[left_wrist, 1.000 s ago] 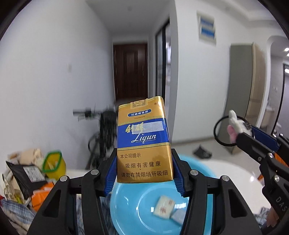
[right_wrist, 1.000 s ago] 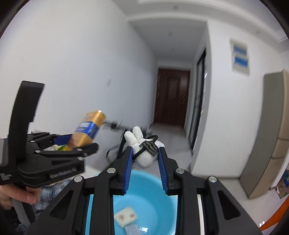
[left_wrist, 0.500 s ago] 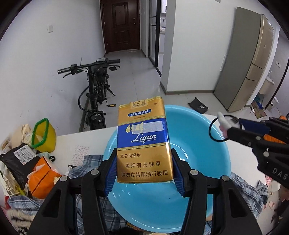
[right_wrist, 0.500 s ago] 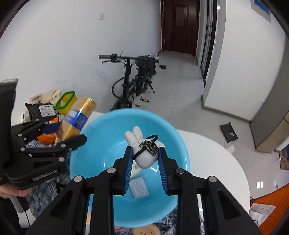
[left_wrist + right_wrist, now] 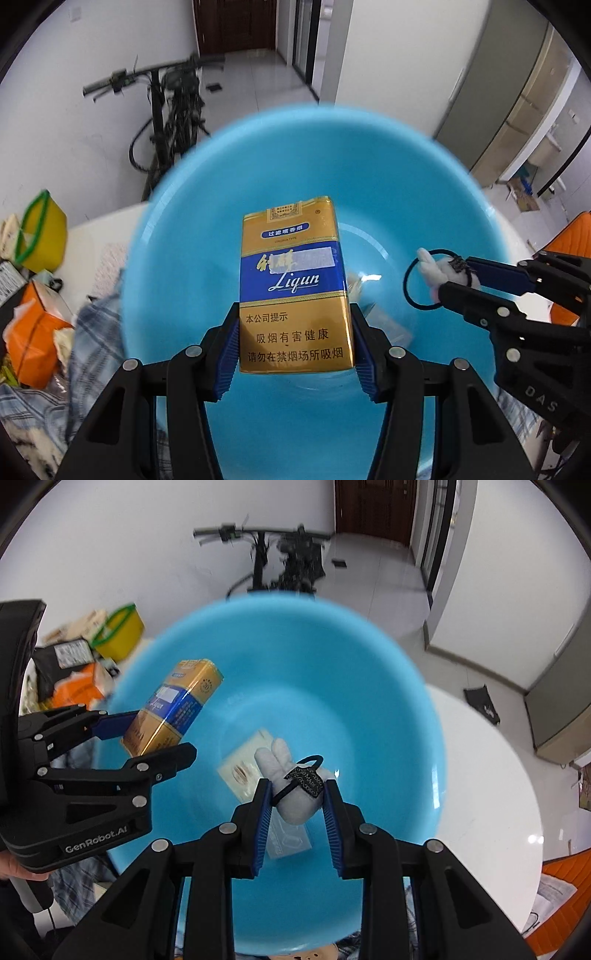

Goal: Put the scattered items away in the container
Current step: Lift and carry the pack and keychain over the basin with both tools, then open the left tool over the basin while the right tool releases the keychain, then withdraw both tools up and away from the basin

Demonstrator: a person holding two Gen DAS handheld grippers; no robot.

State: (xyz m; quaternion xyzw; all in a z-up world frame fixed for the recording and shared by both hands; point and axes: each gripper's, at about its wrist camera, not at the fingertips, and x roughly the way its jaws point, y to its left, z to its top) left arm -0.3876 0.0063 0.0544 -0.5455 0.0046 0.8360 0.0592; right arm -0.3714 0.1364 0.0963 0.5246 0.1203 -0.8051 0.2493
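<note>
Left claw grips cigarette pack over blue basin

Basin: rim motion-blurred in both views; near edge cut off by the lower frame border behind the claw bodies. Cigarette pack hides most of the flat packets lying in the basin; their print is too blurred to read. Bicycle beyond the basin: smeared, detail lost. Clutter left of the basin: indistinct.
</note>
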